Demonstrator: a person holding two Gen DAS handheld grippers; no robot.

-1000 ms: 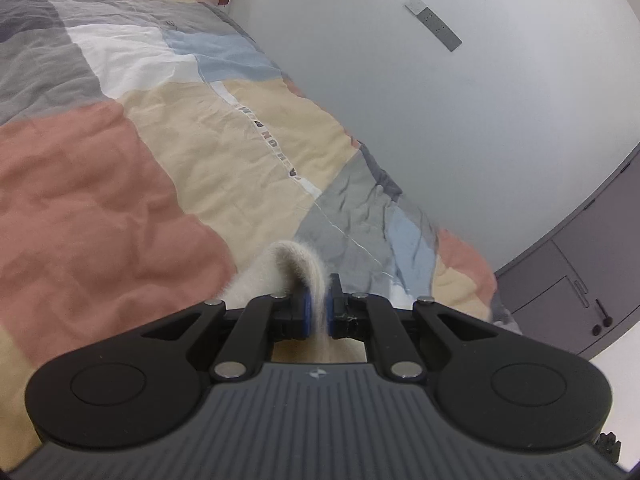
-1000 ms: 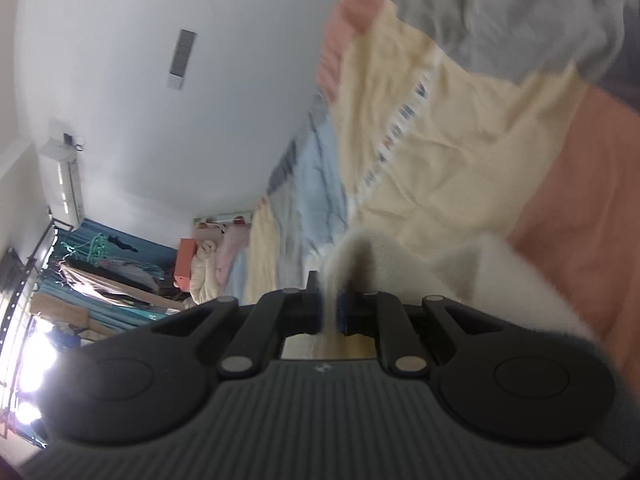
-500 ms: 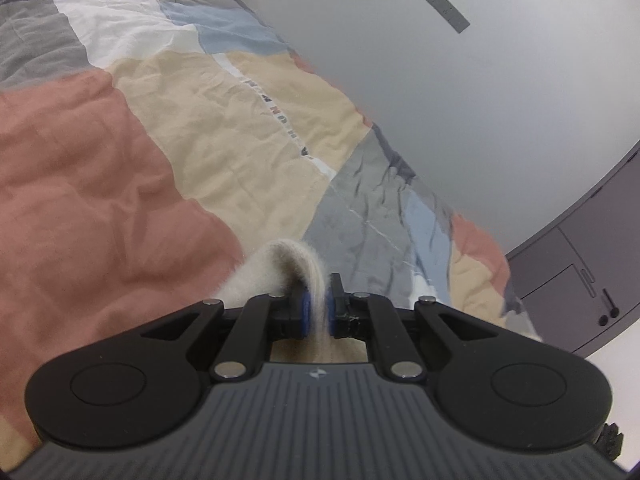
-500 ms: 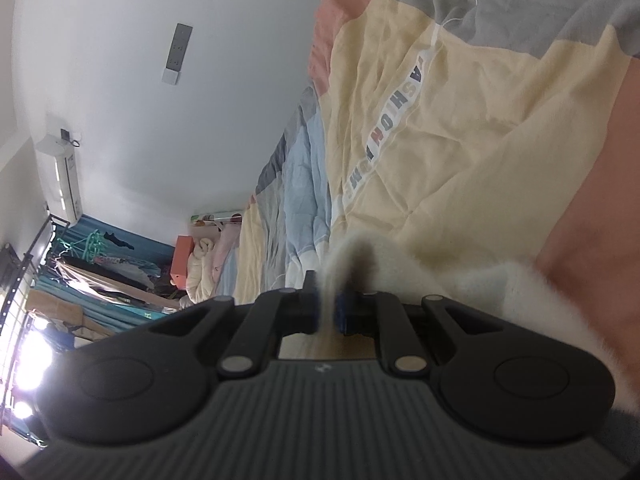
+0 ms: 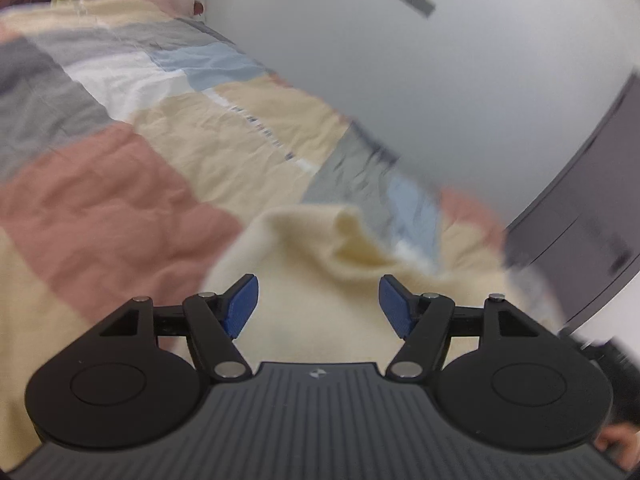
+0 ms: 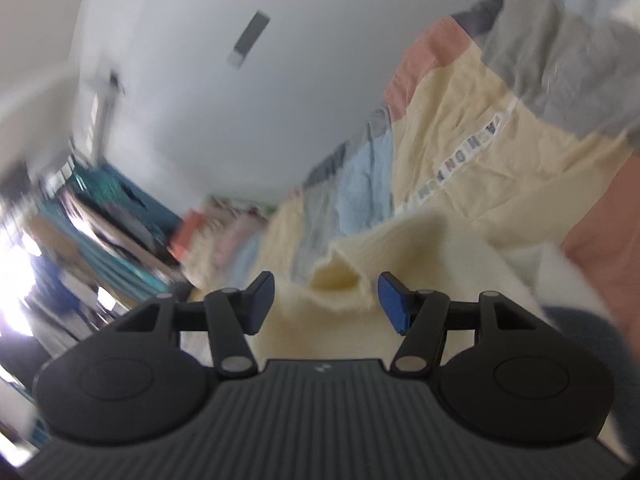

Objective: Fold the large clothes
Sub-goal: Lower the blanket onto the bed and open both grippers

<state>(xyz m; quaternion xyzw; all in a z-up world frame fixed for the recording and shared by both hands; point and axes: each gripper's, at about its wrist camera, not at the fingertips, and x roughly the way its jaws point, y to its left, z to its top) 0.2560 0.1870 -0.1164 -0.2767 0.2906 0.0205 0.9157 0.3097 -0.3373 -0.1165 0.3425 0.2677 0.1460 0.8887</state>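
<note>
Our left gripper (image 5: 319, 300) has its blue pads opening, nothing pinched between them; the fluffy cream knitted garment (image 5: 320, 264) lies just beyond and under them on the patchwork quilt of pink, beige, grey and blue squares (image 5: 120, 208), we judge so a fold can settle; our right gripper (image 6: 326, 300) is likewise opening and empty over that garment's ribbed hem (image 6: 344, 280); the quilt runs bare well ahead; the pale wall (image 5: 440, 80) borders the bed's far side.
</note>
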